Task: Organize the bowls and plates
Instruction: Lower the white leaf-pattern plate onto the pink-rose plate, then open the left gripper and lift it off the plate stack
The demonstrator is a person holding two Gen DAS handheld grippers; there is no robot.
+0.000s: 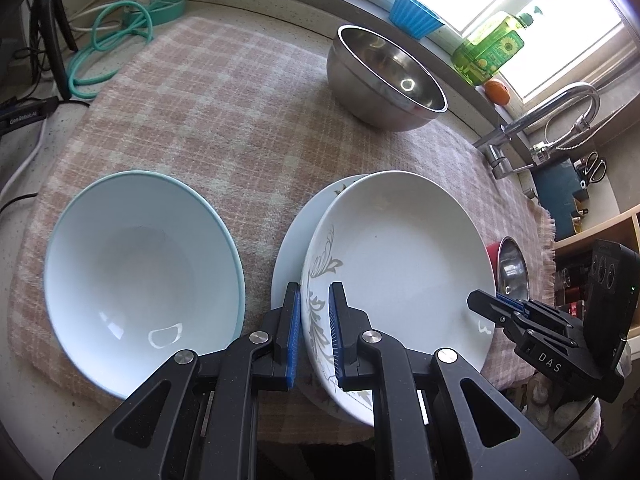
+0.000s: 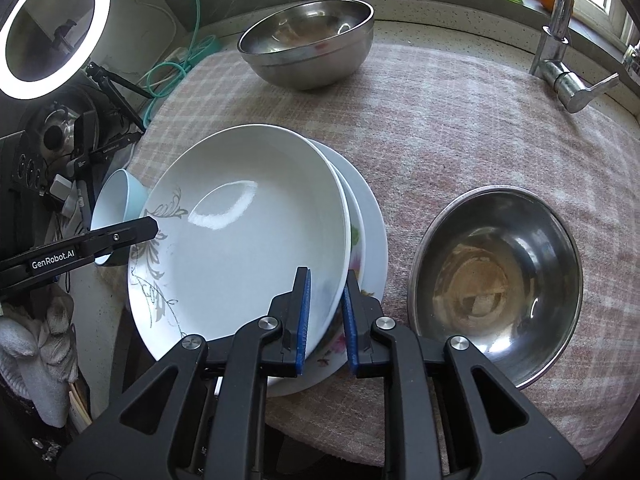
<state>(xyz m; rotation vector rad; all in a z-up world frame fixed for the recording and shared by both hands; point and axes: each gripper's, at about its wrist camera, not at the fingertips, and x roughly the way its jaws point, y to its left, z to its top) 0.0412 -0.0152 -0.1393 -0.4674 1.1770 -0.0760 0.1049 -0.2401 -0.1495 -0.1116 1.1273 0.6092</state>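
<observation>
Top plate [image 2: 248, 216]: white, deep, grey vine print on its left side; tilted, resting on a floral plate [image 2: 354, 248], itself on a plain plate [image 2: 374, 240], the stack at the near edge of the desk on a pink checked cloth [image 2: 460, 120]. Held on both sides, apparently to be seated level on the stack. Left claw [image 1: 314, 334]: jaws nearly together, clamped on the top plate's left rim. Right claw [image 2: 326, 320]: jaws straddle the right rim with a narrow gap; whether the pads still press cannot be told. Blue bowl [image 1: 140, 272]: pale, empty, just left of the stack, near edge. Large steel bowl [image 2: 308, 44]: empty, far edge of the cloth, well apart. Small steel bowl [image 2: 496, 284]: empty, just right of the stack; in the left view mostly hidden behind the top plate, only its rim showing. Beyond the desk: tap [image 2: 560, 40] at the far right corner, green bottle [image 1: 488, 48], blue cup [image 1: 414, 16] and an orange [image 1: 497, 91] on the sill; ring light [image 2: 52, 24] and cables at left. Hidden: the floral plate's pattern largely covered; the plain plate shows only as a crescent; the stack's near rim is cut off by the claws.
</observation>
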